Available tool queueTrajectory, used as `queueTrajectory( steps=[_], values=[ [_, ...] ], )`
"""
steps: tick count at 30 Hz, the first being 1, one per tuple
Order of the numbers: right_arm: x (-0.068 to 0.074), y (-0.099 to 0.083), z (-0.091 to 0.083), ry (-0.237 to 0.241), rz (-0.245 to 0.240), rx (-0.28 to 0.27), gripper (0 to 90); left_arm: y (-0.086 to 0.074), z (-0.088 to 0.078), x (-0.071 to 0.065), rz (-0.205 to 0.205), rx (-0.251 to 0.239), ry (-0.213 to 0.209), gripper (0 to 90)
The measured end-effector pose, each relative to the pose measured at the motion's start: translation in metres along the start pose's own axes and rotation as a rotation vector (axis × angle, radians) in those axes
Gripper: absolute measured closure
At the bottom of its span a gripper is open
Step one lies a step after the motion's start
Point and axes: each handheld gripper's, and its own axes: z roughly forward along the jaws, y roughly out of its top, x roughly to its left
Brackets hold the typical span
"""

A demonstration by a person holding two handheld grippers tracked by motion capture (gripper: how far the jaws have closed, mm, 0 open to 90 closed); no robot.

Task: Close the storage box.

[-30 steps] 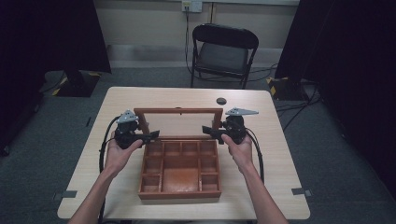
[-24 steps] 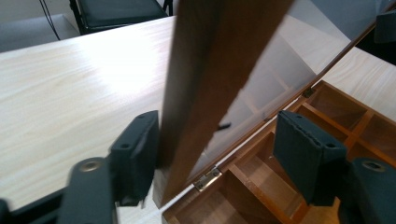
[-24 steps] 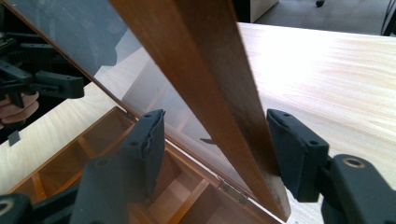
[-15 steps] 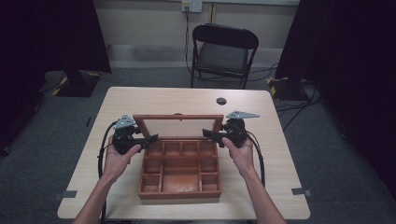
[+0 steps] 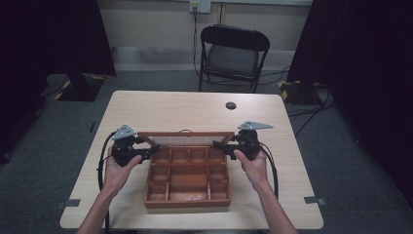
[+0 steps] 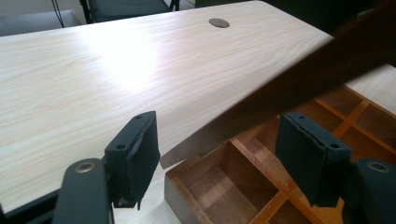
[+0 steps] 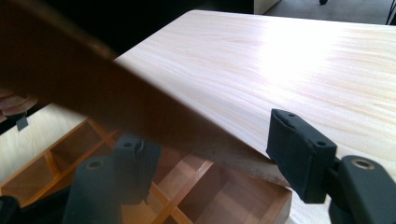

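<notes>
Since the earlier shots the lid [image 5: 185, 139] has swung back and sits lower at the far edge of the wooden box [image 5: 187, 178]; it looked close to upright before, now it leans away from me. Both sets of jaws have just been opening too. My left gripper [image 5: 152, 147] is at the lid's left corner, and in the left gripper view the lid [image 6: 299, 79] passes between the pads [image 6: 137, 158] with a gap on each side, so nothing's pinched. Same deal on the right gripper [image 5: 220, 144]: the lid edge [image 7: 140, 112] runs between the pads [image 7: 299, 154] and I see no pad pressing on it. Box sits mid-table [image 5: 146, 109], toward my side, compartments showing. Small dark disc [image 5: 231, 105] further back on the table.
</notes>
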Motion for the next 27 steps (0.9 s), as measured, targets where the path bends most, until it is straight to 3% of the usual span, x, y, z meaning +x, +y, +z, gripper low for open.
queueTrajectory(
  steps=[9,16,20,22,27],
  values=[
    [0.007,-0.003,-0.005,-0.017,-0.048,0.035,34.4,-0.001,-0.002,0.000,0.012,0.015,-0.016,28.9],
    [0.005,-0.011,-0.009,-0.017,-0.035,0.025,30.1,-0.002,-0.002,0.000,0.015,0.042,-0.030,28.1],
    [0.002,-0.018,-0.011,-0.044,-0.018,0.048,32.2,-0.004,-0.002,0.000,0.019,0.052,-0.044,27.1],
    [0.000,-0.021,-0.014,-0.040,-0.007,0.035,32.0,-0.006,-0.002,-0.001,0.006,0.051,-0.041,25.7],
    [0.001,-0.026,-0.017,-0.041,-0.006,0.036,31.9,-0.008,-0.003,-0.003,0.019,0.064,-0.043,26.9]
  ],
)
